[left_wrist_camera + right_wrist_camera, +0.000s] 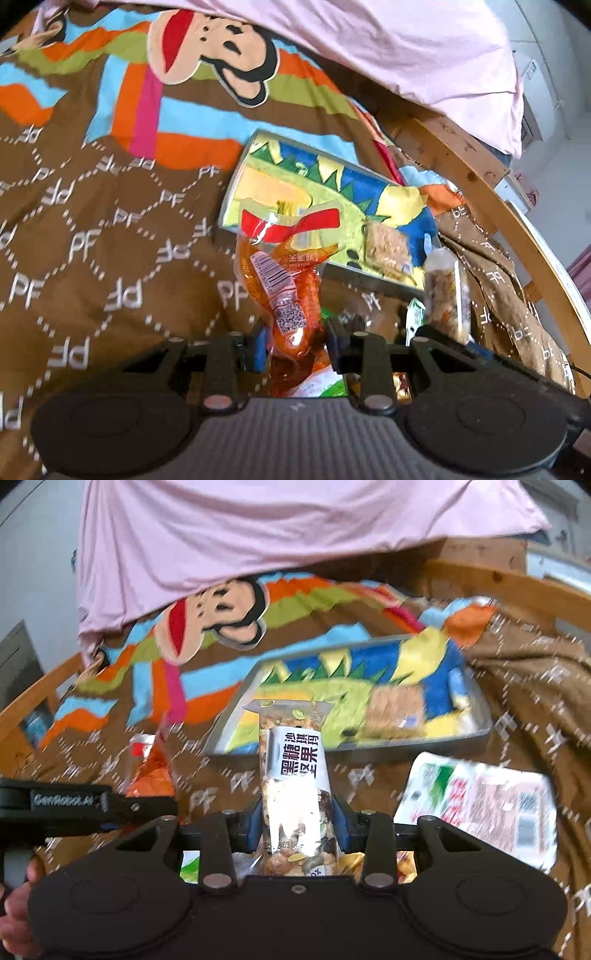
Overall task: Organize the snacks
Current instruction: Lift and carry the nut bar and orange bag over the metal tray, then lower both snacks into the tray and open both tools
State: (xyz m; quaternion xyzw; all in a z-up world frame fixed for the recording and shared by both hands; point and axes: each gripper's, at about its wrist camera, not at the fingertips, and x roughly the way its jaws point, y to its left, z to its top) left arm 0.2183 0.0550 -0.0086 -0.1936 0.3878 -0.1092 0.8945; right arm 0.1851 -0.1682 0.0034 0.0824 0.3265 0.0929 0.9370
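My left gripper (295,345) is shut on an orange snack packet (286,291) with a red top strip and a barcode, held above the brown bedspread just in front of a metal tray (369,277) lined with a dinosaur picture. A brown snack bar (388,247) lies in the tray. My right gripper (298,827) is shut on a clear nut bar packet (295,786) with black Chinese print, held upright in front of the same tray (480,734). The nut bar also shows in the left wrist view (445,291). The orange packet shows at the left of the right wrist view (153,771).
A white and pink snack pack (480,808) lies on the bedspread (524,686) right of my right gripper. More small packets lie under both grippers. A pink cloth (280,531) hangs over the far side. A curved wooden frame (491,192) bounds the bed.
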